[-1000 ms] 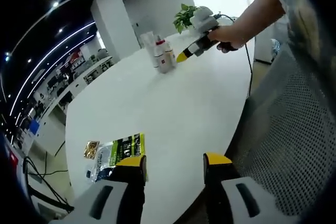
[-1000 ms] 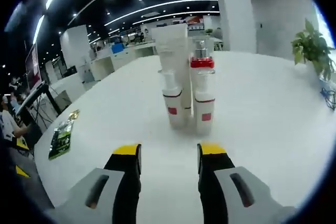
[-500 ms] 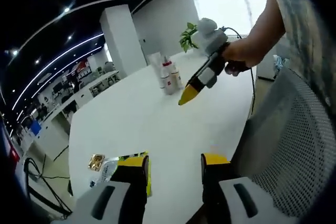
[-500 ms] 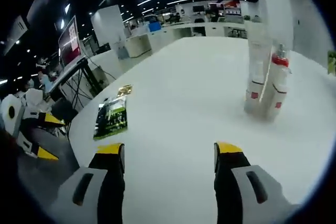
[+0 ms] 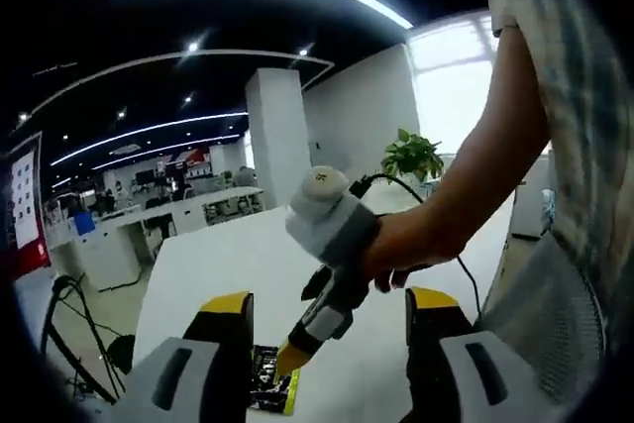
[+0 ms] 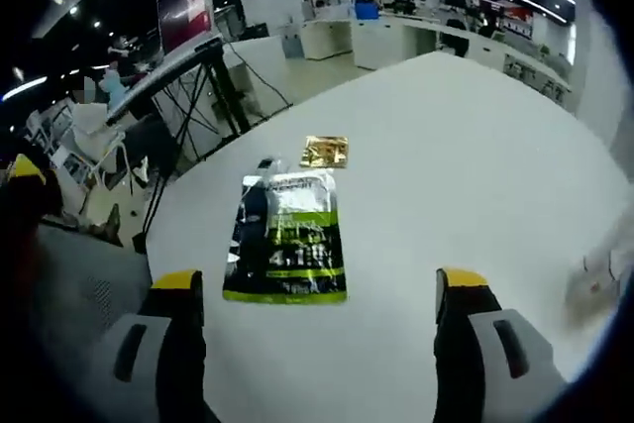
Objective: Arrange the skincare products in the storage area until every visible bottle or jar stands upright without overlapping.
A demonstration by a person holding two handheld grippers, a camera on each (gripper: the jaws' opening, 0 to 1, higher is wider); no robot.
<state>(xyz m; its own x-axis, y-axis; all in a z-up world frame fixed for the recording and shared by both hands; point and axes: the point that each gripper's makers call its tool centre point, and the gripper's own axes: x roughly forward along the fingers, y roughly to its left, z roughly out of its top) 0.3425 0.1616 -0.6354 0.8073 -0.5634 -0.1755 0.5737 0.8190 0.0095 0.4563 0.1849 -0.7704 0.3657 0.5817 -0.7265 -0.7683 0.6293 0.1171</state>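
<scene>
Only a blurred white base with a red label [image 6: 597, 282] shows of the skincare bottles, at the far right edge of the right gripper view. My right gripper [image 6: 318, 279] stands wide open above the white table [image 6: 466, 146], its jaws on either side of a green foil packet [image 6: 287, 240]. Close in front of the left gripper view, a hand holds that right gripper [image 5: 294, 356] pointing down at the packet [image 5: 267, 393]. My left gripper [image 5: 328, 302] is open and holds nothing.
A small gold sachet [image 6: 324, 151] lies just beyond the green packet. A potted plant [image 5: 411, 154] stands at the table's far end, with a white pillar [image 5: 277, 136] behind it. Beyond the table edge are a tripod with a screen [image 6: 188, 17] and desks.
My right gripper has swung away from the upright bottles to the green packet, and its jaws have widened. The left view has tilted up, with the right gripper now close in front.
</scene>
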